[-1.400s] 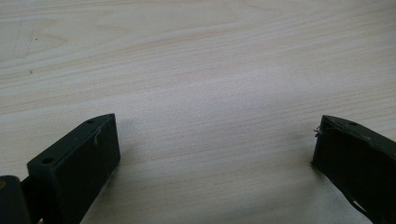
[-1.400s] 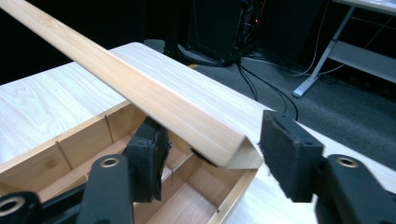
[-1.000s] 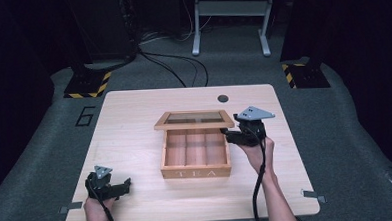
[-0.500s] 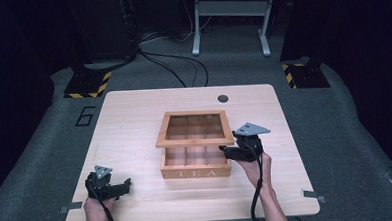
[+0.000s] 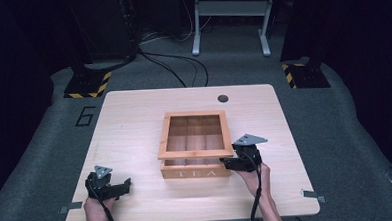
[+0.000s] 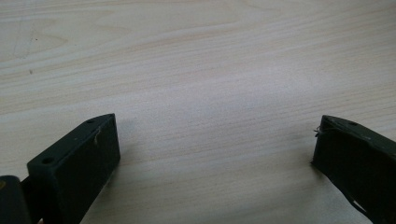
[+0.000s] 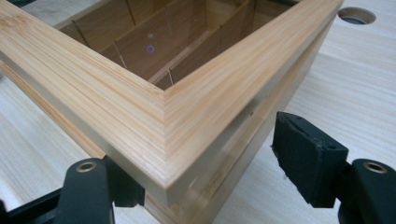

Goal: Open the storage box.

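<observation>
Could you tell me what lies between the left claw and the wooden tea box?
Only bare table between the left claw and the tea box, in the high view.

The tabletop [image 5: 134, 128] before me is pale wood with a light grain, square-cornered, standing on a grey carpeted floor [image 5: 41, 162]. A round dark cable hole [image 5: 223, 98] sits near its far edge, right of centre. One wooden tea box [image 5: 195, 145] stands directly on the tabletop at about the middle, lettered "TEA" on its near face, with its framed lid lying over compartments divided by thin partitions. My left hand-held gripper [image 5: 124, 183] rests on the tabletop near the near-left corner, well apart from the box.
</observation>
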{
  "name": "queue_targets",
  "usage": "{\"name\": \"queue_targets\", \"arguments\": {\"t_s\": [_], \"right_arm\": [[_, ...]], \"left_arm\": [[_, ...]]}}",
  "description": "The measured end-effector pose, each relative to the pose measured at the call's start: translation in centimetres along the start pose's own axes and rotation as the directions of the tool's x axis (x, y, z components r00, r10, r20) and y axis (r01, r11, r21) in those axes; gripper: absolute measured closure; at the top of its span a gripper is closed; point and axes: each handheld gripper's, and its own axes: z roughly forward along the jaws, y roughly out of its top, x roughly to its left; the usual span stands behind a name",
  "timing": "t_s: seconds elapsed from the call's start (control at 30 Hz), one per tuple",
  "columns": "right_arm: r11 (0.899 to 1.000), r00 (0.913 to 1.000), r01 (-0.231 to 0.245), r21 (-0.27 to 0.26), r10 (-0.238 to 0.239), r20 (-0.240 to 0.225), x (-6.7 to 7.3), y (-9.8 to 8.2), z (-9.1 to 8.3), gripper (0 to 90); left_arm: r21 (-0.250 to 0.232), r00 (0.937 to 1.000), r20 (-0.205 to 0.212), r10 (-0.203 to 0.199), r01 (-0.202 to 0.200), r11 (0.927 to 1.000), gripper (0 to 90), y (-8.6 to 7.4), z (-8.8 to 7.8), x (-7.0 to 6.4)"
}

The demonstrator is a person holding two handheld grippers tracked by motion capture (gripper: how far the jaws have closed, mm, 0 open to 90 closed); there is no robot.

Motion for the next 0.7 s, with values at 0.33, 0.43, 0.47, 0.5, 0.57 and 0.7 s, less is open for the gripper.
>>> {"name": "queue_targets", "arguments": {"t_s": [0.33, 0.43, 0.47, 0.5, 0.57, 0.7], "right_arm": [[0.999, 0.9991, -0.038, 0.022, 0.038, -0.018, -0.1, -1.4, -0.4, 30.6], [0.999, 0.9991, -0.029, 0.030, 0.030, -0.031, -0.1, -1.6, -0.7, 30.2], [0.999, 0.9985, -0.042, 0.027, 0.043, -0.034, 0.0, -1.6, -0.8, 30.2], [0.999, 0.9988, -0.035, 0.030, 0.036, -0.033, -0.1, -1.7, -0.9, 30.1], [0.999, 0.9981, -0.039, 0.034, 0.040, -0.048, -0.1, -1.9, -1.1, 30.1], [0.996, 0.9972, -0.020, 0.089, 0.026, -0.070, 0.0, -2.6, -0.9, 28.9]], "left_arm": [[0.000, 1.0000, -0.001, 0.000, 0.000, 1.0000, 0.2, 0.0, 0.0, 0.0], [0.000, 1.0000, 0.000, 0.000, 0.000, 1.0000, 0.2, 0.0, 0.0, 0.0], [0.000, 1.0000, -0.001, 0.000, 0.000, 1.0000, 0.2, 0.0, 0.0, 0.0], [0.000, 1.0000, -0.002, 0.000, 0.000, 1.0000, 0.2, 0.0, 0.0, 0.0], [0.000, 1.0000, 0.000, -0.001, 0.001, 1.0000, 0.2, 0.0, 0.0, 0.0], [0.000, 1.0000, -0.001, 0.000, 0.000, 1.0000, 0.2, 0.0, 0.0, 0.0]]}}
